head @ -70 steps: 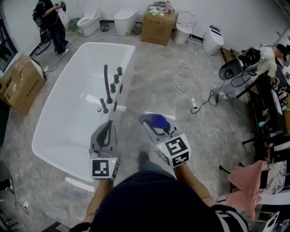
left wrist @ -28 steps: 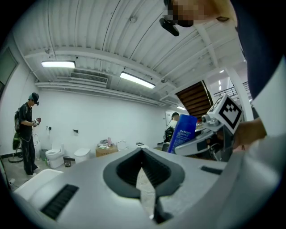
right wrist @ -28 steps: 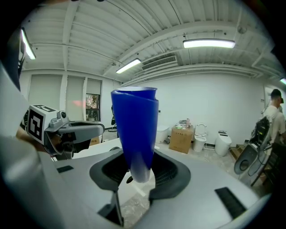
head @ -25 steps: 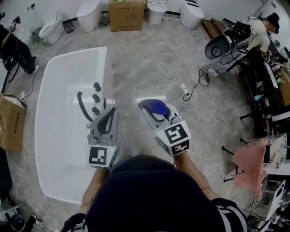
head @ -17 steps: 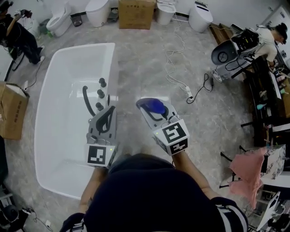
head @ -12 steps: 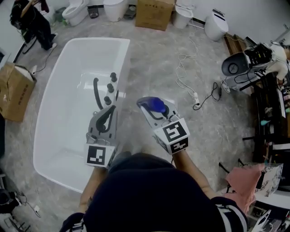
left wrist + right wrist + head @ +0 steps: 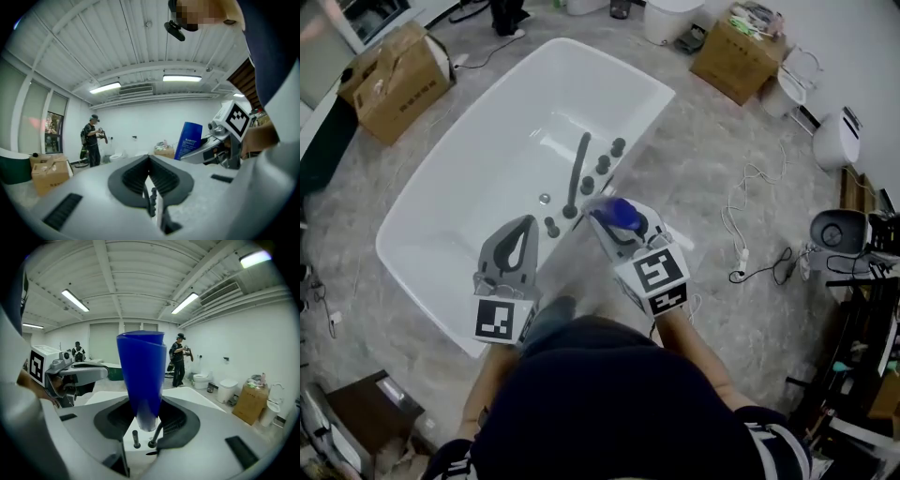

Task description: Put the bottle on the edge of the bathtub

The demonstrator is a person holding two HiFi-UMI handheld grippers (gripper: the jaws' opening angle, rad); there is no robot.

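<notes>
My right gripper (image 7: 607, 212) is shut on a blue bottle (image 7: 622, 215), which it holds in the air by the faucet-side rim of the white bathtub (image 7: 649, 117). In the right gripper view the bottle (image 7: 140, 371) stands upright between the jaws of the right gripper (image 7: 146, 416), and the tub's dark faucet (image 7: 155, 436) shows below it. My left gripper (image 7: 527, 223) hangs over the tub's near end, shut and holding nothing. The left gripper view shows the left gripper (image 7: 150, 159) with its jaws together, and the bottle (image 7: 189, 139) off to the right.
A dark faucet (image 7: 577, 173) and several knobs (image 7: 602, 164) stand on the tub's rim. Cardboard boxes (image 7: 394, 70) (image 7: 741, 47) sit beyond the tub. A white toilet (image 7: 836, 141) and a cable (image 7: 750, 234) are at the right. A person (image 7: 179, 359) stands across the room.
The head view has swung round, so the tub now lies straight ahead under both grippers. The bottle has come close to the faucet rim. Neither gripper's jaws have changed.
</notes>
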